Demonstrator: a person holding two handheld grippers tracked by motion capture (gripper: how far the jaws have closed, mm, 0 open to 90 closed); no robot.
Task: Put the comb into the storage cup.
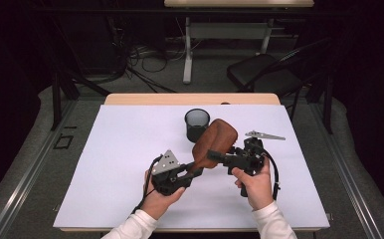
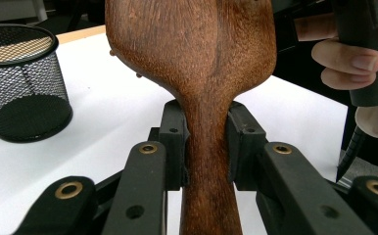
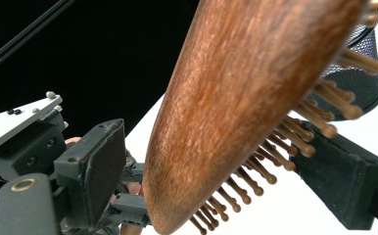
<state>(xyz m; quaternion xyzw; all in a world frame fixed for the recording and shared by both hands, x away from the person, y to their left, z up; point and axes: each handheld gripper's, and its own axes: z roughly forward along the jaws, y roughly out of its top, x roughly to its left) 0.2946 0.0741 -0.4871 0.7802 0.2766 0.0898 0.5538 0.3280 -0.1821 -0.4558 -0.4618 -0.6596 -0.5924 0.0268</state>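
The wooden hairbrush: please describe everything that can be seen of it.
The wooden hairbrush is reddish-brown, with a broad oval head, a narrow handle and wooden pins on one face. It is held above the white table, near the black mesh cup. The left gripper is shut on its handle, pads pressed on both sides. The right gripper straddles the head; its right pad meets the pins, while the left pad appears just clear of the smooth back.
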